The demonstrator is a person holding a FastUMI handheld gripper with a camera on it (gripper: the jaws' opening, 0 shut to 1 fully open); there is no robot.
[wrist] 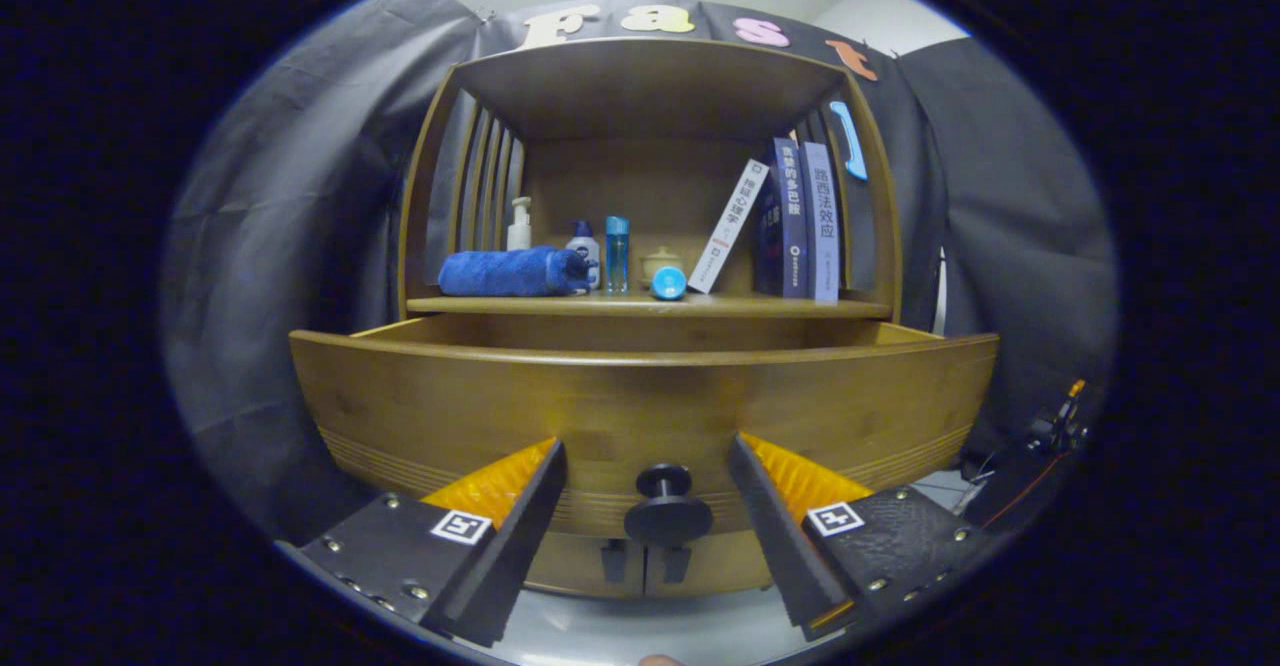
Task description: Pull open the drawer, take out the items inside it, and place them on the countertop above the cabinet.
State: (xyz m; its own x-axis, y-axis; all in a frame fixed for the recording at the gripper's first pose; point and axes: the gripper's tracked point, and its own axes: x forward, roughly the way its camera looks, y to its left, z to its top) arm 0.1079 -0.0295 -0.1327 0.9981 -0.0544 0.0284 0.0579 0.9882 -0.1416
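We see the wooden drawer (640, 401) already standing out from the cabinet across the middle of the frame, its front panel facing us and its dark round knob (667, 506) low in the centre. The gripper (648, 466) sits with its fingers spread well apart, one either side of the knob, neither touching it. The drawer's inside is hidden behind the front panel, so we cannot tell what lies in it. We judge the drawer to be stiff, solid wood, fairly heavy, sliding straight out; the knob is small, smooth and rounded, so it may slip unless we close on its narrow neck behind the head. Above, in the upper centre of the frame, the countertop (760, 307) carries a rolled blue towel (510, 272), a pump bottle (519, 226), a blue-capped bottle (583, 246), a blue tumbler (617, 252), a small lidded pot (660, 261) and books (790, 218), leaving little bare shelf for placing.
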